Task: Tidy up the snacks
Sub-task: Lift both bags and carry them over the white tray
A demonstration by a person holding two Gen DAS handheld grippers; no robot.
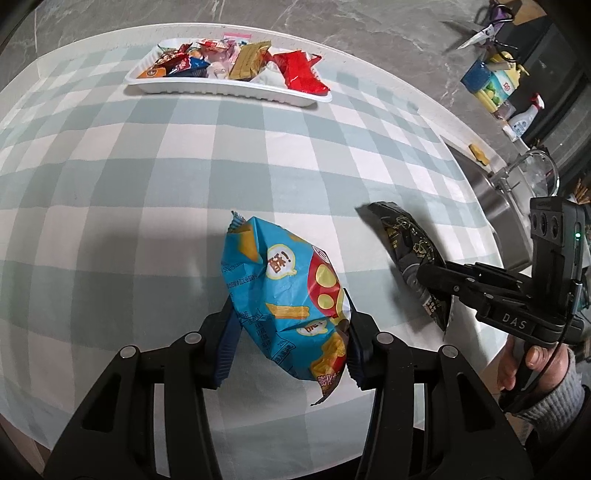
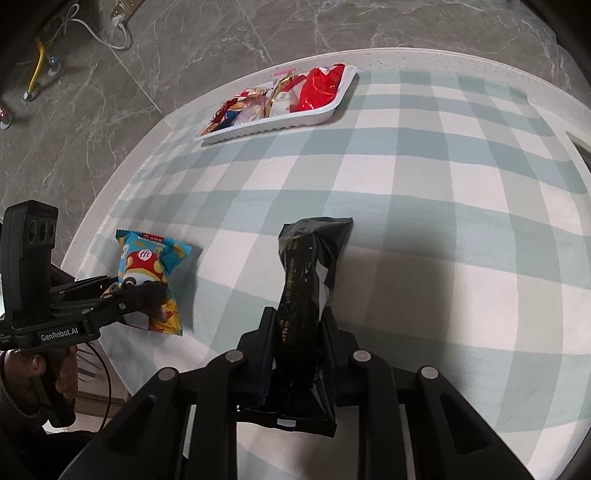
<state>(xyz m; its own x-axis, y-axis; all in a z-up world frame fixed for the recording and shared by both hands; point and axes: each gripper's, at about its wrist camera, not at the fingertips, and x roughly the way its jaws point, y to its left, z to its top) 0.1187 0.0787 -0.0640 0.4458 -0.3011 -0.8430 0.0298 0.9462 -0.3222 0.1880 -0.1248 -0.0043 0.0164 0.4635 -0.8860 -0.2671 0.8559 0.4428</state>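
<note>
A blue snack bag (image 1: 284, 288) with cartoon print lies on the checked tablecloth, and my left gripper (image 1: 291, 332) is shut on its near half, both pads pressing its sides. A black snack packet (image 2: 306, 266) sits squeezed between the pads of my right gripper (image 2: 299, 343), which is shut on it. Each wrist view shows the other hand: the right gripper (image 1: 436, 277) on the black packet (image 1: 406, 240), and the left gripper (image 2: 147, 291) on the blue bag (image 2: 155, 258). A white tray (image 1: 221, 90) holding several snack packets stands at the far edge of the table.
The tray's rim (image 2: 277, 123) also shows in the right wrist view, at the back left. Right of the table are a steel sink (image 1: 498, 206), a glass jar (image 1: 539, 173), a spray bottle (image 1: 524, 118) and scissors (image 1: 480, 35). Cables (image 2: 110, 33) lie on the grey floor.
</note>
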